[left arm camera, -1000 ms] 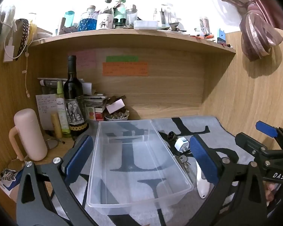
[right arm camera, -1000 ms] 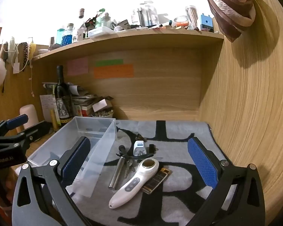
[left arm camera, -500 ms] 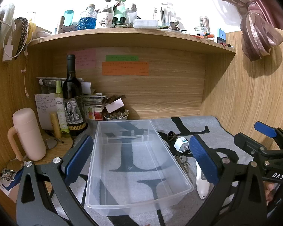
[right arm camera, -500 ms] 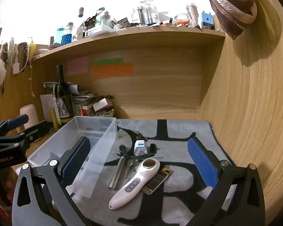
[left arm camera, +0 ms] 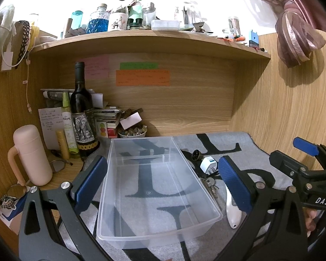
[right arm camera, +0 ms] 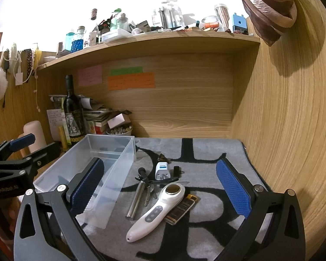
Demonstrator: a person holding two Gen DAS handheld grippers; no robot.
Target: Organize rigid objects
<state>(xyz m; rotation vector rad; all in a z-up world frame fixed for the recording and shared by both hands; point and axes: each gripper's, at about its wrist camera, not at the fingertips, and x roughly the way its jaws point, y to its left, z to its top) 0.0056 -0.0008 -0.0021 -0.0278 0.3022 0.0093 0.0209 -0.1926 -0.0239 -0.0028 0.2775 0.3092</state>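
two grippers are seen above a grey mat with black letters. the left gripper is held with its fingers spread wide over an empty clear plastic bin on the left of the mat. the right gripper is likewise spread wide and grips nothing. just right of the bin, a white handheld device, a metal cylinder, keys, a white plug adapter and a dark flat case are clustered.
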